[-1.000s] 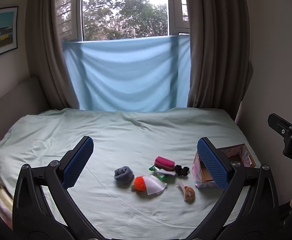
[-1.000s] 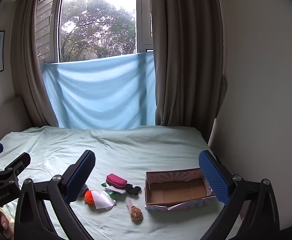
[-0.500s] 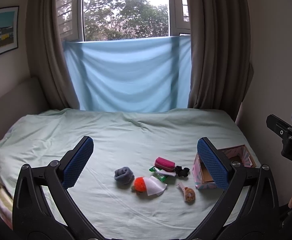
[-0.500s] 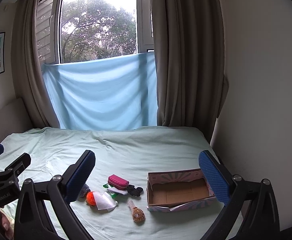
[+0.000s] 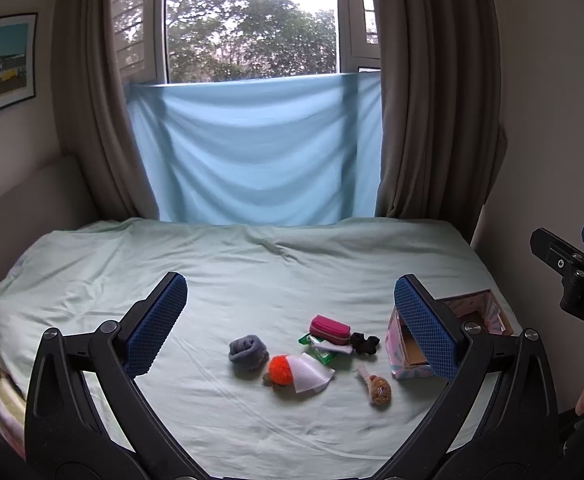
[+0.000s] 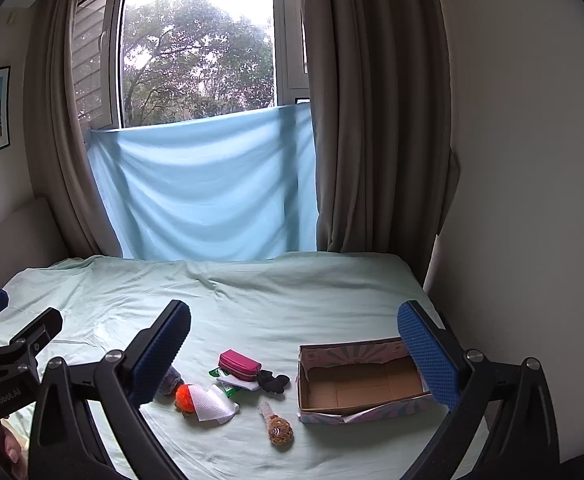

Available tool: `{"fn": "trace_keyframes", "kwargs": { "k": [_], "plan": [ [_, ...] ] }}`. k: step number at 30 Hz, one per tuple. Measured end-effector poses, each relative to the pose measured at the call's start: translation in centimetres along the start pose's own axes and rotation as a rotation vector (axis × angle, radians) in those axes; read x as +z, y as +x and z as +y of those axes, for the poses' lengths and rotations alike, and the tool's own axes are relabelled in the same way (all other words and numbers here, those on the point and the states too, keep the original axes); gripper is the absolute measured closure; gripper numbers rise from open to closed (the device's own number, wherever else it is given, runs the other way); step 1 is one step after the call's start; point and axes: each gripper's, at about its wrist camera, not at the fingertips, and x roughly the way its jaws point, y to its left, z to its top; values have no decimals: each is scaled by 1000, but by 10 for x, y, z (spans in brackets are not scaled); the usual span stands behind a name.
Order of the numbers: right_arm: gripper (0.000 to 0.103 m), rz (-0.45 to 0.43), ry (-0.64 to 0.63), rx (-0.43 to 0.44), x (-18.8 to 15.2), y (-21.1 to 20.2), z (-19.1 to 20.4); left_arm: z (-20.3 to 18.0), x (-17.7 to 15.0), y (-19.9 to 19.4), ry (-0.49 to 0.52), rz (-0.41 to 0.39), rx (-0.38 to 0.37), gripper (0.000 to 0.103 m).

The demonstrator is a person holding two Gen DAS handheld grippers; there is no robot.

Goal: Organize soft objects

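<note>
Drift: both views are shifting only slightly against the earlier frames; I am easing in, nothing on the bed is displaced.
Left gripper (image 5: 287, 320): jaws spread wide, holding nothing, hovering over the pile.
Right gripper (image 6: 294, 344): likewise released, framing pile and box.
Soft objects: grey sock ball (image 5: 247, 351), orange pompom (image 5: 280, 369), pink pouch (image 5: 330, 327), brown plush (image 6: 279, 429) are lying clustered on the bed sheet (image 5: 251, 272).
Cardboard box (image 6: 356, 390): sitting empty just beside them, probably the bin.
</note>
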Motion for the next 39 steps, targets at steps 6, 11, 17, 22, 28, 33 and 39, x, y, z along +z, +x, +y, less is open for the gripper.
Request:
{"fn": "trace_keyframes", "kwargs": {
  "k": [6, 11, 17, 22, 28, 33, 39],
  "plan": [
    [0, 2, 1, -1, 0, 1, 0, 1, -1, -1, -3, -6, 0, 0],
    [0, 3, 4, -4, 0, 1, 1, 1, -2, -2, -8, -5, 1, 0],
    [0, 6, 7, -4, -1, 1, 1, 1, 0, -1, -13, -1, 3, 0],
    [0, 9, 7, 0, -2, 2, 1, 1, 1, -1, -18, 1, 7, 0],
    [0, 12, 8, 11, -5, 2, 1, 0, -1, -2, -21, 8, 17, 0],
    [0, 7, -1, 32, -6, 2, 0, 0, 0, -5, -40, 9, 4, 0],
    [0, 8, -42, 52, -5, 7, -2, 1, -2, -1, -49, 33, 43, 0]
  ]
}}
